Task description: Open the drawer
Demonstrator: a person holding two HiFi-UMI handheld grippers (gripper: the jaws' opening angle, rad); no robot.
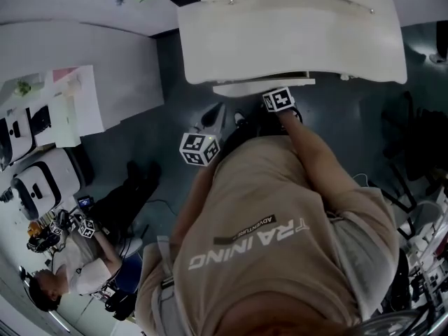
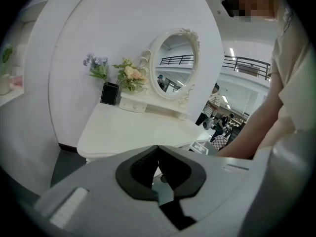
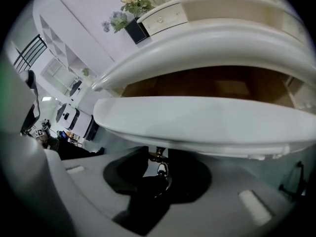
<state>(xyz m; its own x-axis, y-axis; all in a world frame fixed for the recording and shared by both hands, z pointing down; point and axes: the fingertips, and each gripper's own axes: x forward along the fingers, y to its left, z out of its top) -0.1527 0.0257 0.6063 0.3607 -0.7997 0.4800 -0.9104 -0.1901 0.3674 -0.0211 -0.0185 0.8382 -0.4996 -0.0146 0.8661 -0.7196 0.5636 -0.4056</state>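
Right gripper [image 3: 159, 176] | clamped on ring pull [image 3: 161, 170] | drawer [image 3: 197, 120] above, open

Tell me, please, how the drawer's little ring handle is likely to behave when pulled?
The ring handle hangs loose under the drawer, so it will probably swing rather than stay stiff. It looks thin and metallic, so it may slip from the right gripper.

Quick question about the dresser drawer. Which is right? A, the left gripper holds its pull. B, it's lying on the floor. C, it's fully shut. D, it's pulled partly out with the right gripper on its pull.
D: the right gripper view shows the drawer out from the table with its brown inside exposed, and the right gripper has its jaws closed on the ring pull.
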